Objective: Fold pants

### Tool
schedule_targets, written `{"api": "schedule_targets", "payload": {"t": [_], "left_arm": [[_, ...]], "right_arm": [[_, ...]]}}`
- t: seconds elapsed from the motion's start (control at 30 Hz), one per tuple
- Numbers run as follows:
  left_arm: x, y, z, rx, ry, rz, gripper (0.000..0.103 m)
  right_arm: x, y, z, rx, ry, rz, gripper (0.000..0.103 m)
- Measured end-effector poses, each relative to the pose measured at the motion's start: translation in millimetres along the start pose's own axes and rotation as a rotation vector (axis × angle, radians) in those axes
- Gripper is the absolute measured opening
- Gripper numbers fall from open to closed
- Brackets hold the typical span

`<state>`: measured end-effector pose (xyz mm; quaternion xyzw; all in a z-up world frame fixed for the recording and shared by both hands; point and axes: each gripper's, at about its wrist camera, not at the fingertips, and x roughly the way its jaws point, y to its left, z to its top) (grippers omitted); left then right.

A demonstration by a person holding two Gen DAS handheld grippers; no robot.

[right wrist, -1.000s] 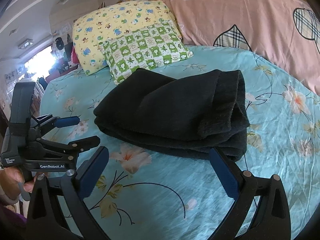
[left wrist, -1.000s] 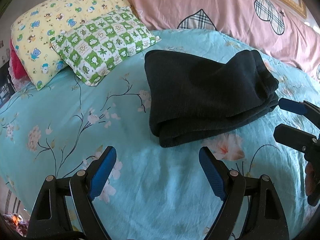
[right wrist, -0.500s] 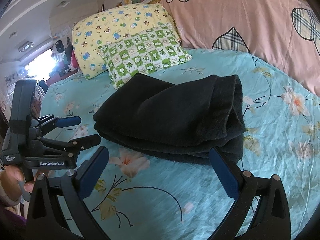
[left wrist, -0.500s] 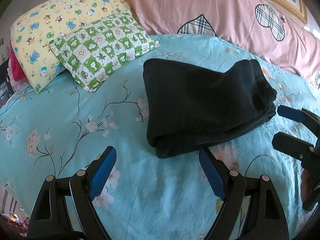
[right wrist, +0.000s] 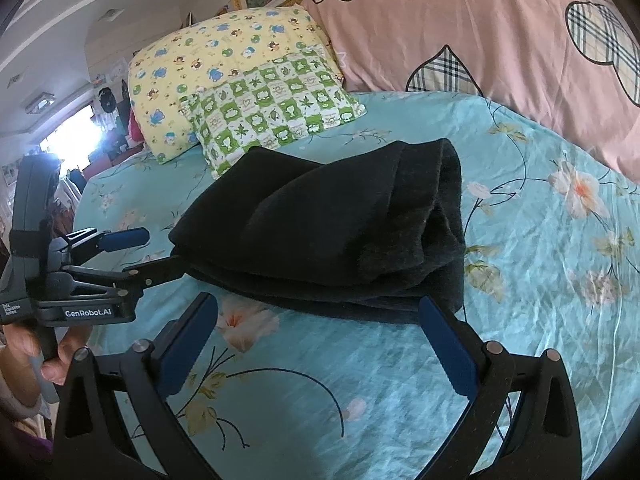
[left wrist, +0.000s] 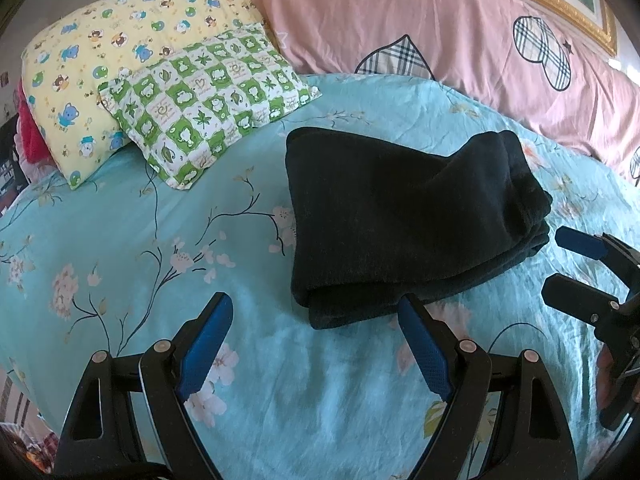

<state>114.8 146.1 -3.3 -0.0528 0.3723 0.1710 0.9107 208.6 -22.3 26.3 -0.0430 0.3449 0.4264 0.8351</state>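
Black pants point(left wrist: 404, 220) lie folded into a thick rectangular bundle on the turquoise flowered bedsheet point(left wrist: 140, 240); they also show in the right wrist view point(right wrist: 340, 232). My left gripper point(left wrist: 316, 320) is open and empty, just short of the bundle's near edge. My right gripper point(right wrist: 316, 320) is open and empty, just short of the bundle's other side. Each gripper shows in the other's view: the right one at the right edge point(left wrist: 568, 260), the left one at the left point(right wrist: 156, 252), its lower finger close to the pants.
A green checked pillow point(left wrist: 208, 96) leans on a yellow cartoon pillow point(left wrist: 112, 60) at the back left. A pink quilt with plaid hearts point(left wrist: 440, 28) runs along the headboard. The bed's edge is near the left gripper.
Both grippers have drawn slightly closer to the folded pants. The pants have not changed shape, and both grippers stay open.
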Motion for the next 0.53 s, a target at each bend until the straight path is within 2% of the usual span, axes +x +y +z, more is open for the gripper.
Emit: {"api": "schedule_targets", "payload": {"t": [0.3,0.53], "left_arm": [[-3,-8,9,0.02,-0.014,-0.012,0.085],[5,-26,18,0.06,-0.006,-0.034,0.085]], "right_arm": [[-1,2,2,-0.013,0.002,-0.012,0.101],[3,-7,4,0.046,-0.008,-0.005,0.101]]}}
